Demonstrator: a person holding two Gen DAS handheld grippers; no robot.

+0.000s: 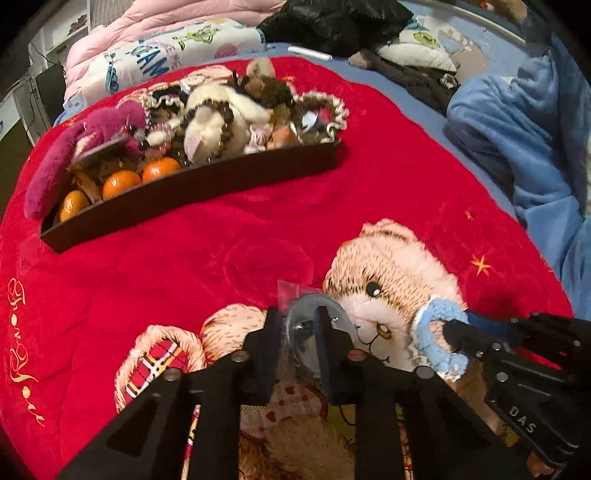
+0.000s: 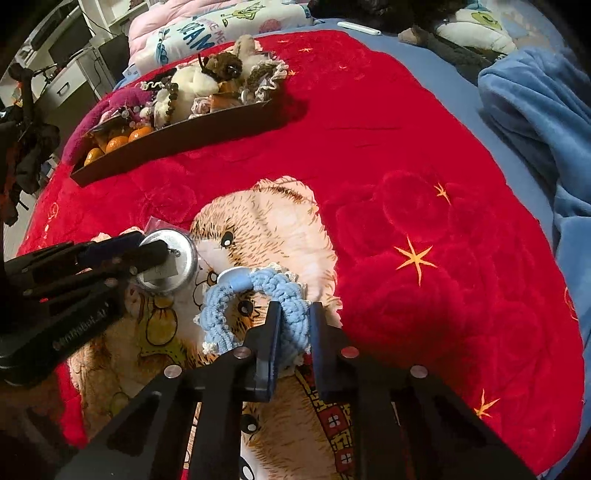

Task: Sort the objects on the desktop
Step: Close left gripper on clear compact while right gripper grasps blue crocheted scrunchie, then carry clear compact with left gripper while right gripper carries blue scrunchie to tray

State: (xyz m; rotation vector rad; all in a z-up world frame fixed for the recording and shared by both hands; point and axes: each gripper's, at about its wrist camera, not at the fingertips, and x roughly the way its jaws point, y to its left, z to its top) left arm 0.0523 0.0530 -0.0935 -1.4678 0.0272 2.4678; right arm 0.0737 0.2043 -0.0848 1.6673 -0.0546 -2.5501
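Observation:
My left gripper (image 1: 297, 317) is shut on a round clear-and-silver lidded case (image 1: 332, 325) low over the red bear blanket; the case shows in the right wrist view (image 2: 173, 258) with the left gripper (image 2: 159, 254) around it. My right gripper (image 2: 293, 310) is shut on a blue crocheted scrunchie (image 2: 236, 306) lying on the blanket; the scrunchie also shows in the left wrist view (image 1: 436, 332) with the right gripper (image 1: 454, 332) on it. A dark tray (image 1: 192, 184) at the far left holds plush toys, oranges and frilly scrunchies.
The red blanket (image 2: 443, 184) covers the bed. A blue blanket (image 1: 524, 140) is heaped at the right. Pillows and dark clothing (image 1: 332, 22) lie at the back. A desk and shelves (image 2: 66, 74) stand beyond the bed's left edge.

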